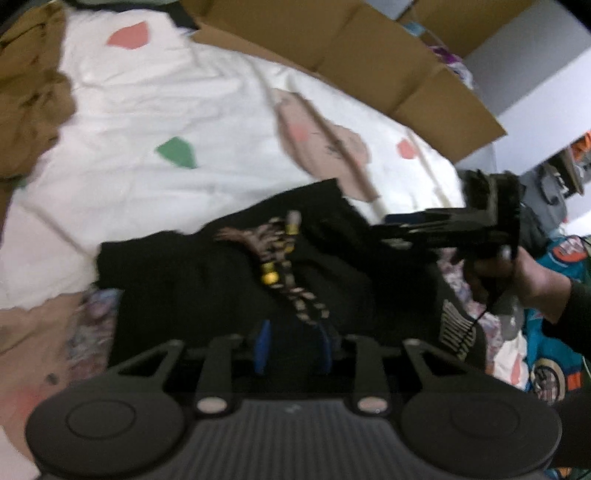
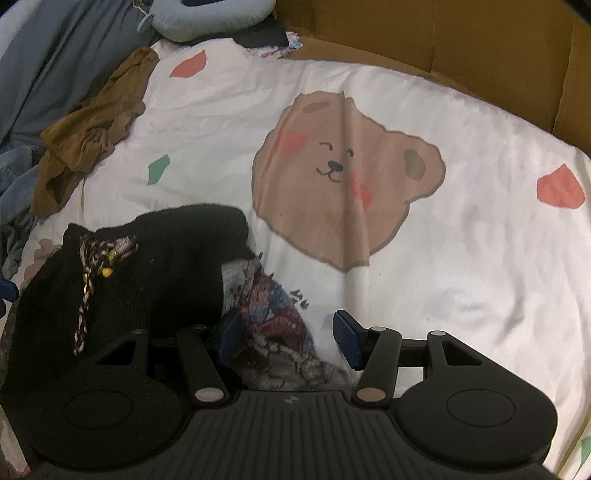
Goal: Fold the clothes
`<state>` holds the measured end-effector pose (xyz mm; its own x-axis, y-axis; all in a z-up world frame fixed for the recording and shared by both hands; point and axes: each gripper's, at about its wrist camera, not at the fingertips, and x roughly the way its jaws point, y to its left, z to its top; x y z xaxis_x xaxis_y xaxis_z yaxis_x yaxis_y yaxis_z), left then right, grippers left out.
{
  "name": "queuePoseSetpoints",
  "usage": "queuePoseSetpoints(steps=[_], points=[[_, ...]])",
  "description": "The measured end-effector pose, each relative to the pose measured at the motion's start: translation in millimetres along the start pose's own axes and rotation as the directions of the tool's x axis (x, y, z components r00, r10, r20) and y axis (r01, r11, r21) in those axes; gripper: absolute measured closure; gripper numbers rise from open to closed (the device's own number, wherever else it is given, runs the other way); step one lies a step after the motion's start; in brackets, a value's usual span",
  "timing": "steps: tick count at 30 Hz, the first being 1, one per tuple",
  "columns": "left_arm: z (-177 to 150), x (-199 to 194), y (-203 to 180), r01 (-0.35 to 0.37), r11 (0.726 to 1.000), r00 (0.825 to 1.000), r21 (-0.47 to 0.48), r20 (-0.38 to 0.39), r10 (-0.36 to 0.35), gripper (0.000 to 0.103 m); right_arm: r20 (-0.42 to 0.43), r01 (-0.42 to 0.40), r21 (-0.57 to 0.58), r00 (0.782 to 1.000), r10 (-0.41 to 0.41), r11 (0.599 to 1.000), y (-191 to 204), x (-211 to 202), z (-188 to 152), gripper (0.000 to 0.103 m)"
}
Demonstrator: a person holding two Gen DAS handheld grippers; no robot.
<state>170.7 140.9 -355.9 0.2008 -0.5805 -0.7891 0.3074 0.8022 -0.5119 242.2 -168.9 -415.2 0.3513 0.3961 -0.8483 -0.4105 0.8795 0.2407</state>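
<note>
A black knitted garment lies bunched on the white bear-print sheet. A braided cord with yellow beads runs across it. My left gripper hovers at its near edge, blue pads a small way apart and open, with black cloth below them; the view is blurred. Over a multi-coloured patterned cloth that pokes out from under the black garment, my right gripper stands wide open. In the left wrist view a hand holds the right gripper above the garment's right side.
A crumpled brown garment lies at the sheet's far left. Cardboard box walls border the far side. Blue-grey bedding and a neck pillow sit at the back left. Teal clothing lies to the right.
</note>
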Motion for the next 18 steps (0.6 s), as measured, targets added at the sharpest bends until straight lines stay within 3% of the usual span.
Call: queuePoseSetpoints(steps=[7, 10, 18], points=[[7.6, -13.2, 36.4, -0.14, 0.99, 0.989, -0.027, 0.036, 0.141, 0.074, 0.019, 0.019, -0.014, 1.0, -0.019, 1.0, -6.0, -0.8, 17.4, 0.042], [10.2, -18.9, 59.2, -0.167, 0.981, 0.982, -0.095, 0.068, 0.174, 0.074, 0.02, 0.041, -0.038, 0.999, -0.04, 0.998, -6.9, 3.5, 24.4, 0.042], [11.0, -13.6, 99.9, -0.324, 0.932, 0.939, -0.164, 0.066, 0.338, 0.075, 0.007, 0.047, -0.088, 0.999, -0.047, 0.995, -2.4, 17.8, 41.0, 0.042]])
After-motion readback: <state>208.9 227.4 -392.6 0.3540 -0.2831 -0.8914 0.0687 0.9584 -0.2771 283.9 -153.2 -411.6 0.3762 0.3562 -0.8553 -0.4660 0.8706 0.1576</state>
